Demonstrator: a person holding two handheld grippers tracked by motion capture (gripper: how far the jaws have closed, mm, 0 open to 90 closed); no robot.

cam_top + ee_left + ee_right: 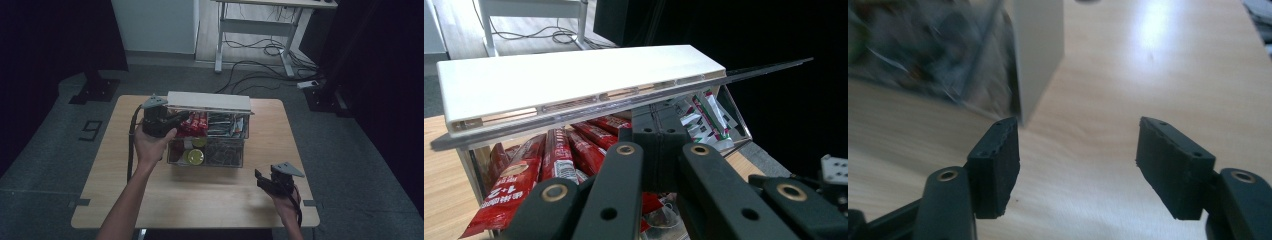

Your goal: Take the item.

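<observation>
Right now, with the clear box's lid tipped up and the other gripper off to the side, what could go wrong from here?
1. The left gripper, jaws shut, sits at the raised white lid; if it slips, the lid may drop onto the red snack packs.
2. The clear box isn't steadied: the right gripper is open over bare table, so pushing on the lid might shift the box.

Both black grippers (267, 181) carry grey three-cornered plates, brass-ringed fingers (995, 162), trailing cables.
</observation>
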